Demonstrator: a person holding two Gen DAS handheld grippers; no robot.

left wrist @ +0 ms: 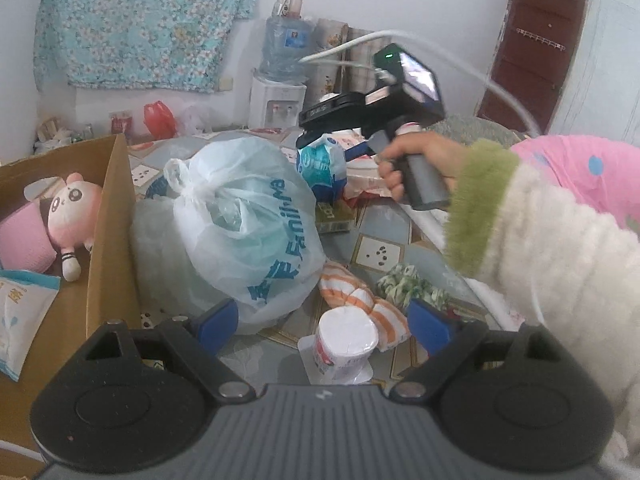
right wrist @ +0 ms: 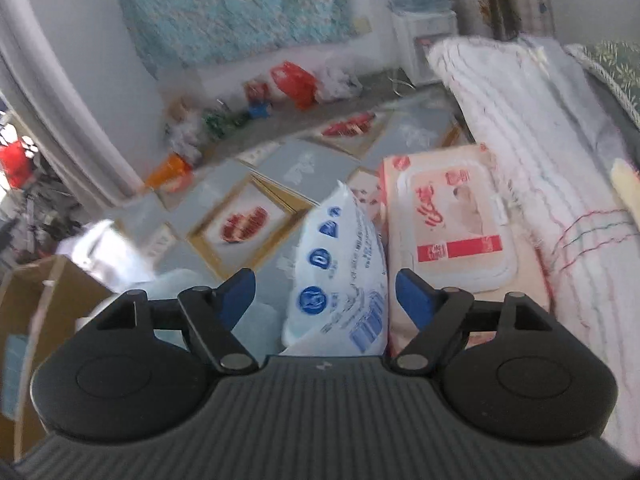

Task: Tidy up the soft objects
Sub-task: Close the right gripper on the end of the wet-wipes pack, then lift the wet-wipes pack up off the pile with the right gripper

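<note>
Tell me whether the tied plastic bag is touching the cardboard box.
Cannot tell. In the left wrist view the plastic bag sits close beside the cardboard box, but no contact or gap shows plainly.

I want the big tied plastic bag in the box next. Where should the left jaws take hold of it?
Grip the knotted neck of the plastic bag, coming from above. The body is wide, bulging and slippery, likely too wide for the jaws, while the knot is a narrow gathered bunch standing up on its upper left, beside the cardboard box. The left gripper stands open.

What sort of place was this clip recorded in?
Most likely a lived-in room at home: a water dispenser stands by the wall, a floral cloth hangs above, and a patterned tablecloth lies under the clutter beside a cardboard box.
</note>
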